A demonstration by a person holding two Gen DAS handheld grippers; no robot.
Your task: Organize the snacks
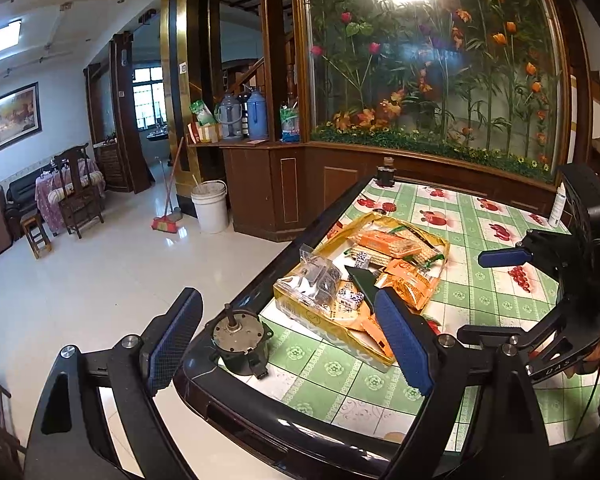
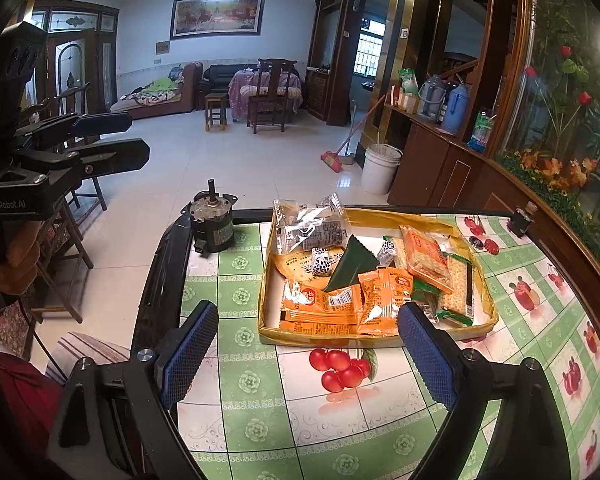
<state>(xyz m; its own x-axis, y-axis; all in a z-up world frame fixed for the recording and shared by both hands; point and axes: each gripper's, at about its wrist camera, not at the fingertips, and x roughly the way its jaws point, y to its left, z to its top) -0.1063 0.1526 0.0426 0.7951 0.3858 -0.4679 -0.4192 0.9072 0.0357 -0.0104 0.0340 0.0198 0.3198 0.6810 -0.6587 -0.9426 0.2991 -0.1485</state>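
Note:
A shallow yellow cardboard tray (image 2: 486,322) (image 1: 300,307) sits on the green patterned table and holds the snacks: several orange packets (image 2: 384,292) (image 1: 410,280), an orange cracker pack (image 2: 426,258) (image 1: 384,242), a clear wrapped dark bar (image 2: 320,232) (image 1: 320,280), small black-and-white candies (image 2: 322,261) and a dark green packet (image 2: 350,266). My left gripper (image 1: 290,336) is open and empty above the table's corner, short of the tray. My right gripper (image 2: 312,354) is open and empty just before the tray's near edge. Each gripper shows in the other's view: the right (image 1: 504,258), the left (image 2: 104,136).
A small metal motor (image 1: 240,338) (image 2: 212,220) stands at the table corner beside the tray. A small dark bottle (image 1: 386,172) (image 2: 522,218) stands at the far edge, and a white bottle (image 1: 558,204) at the right. The table's black rim (image 1: 260,280) borders open floor.

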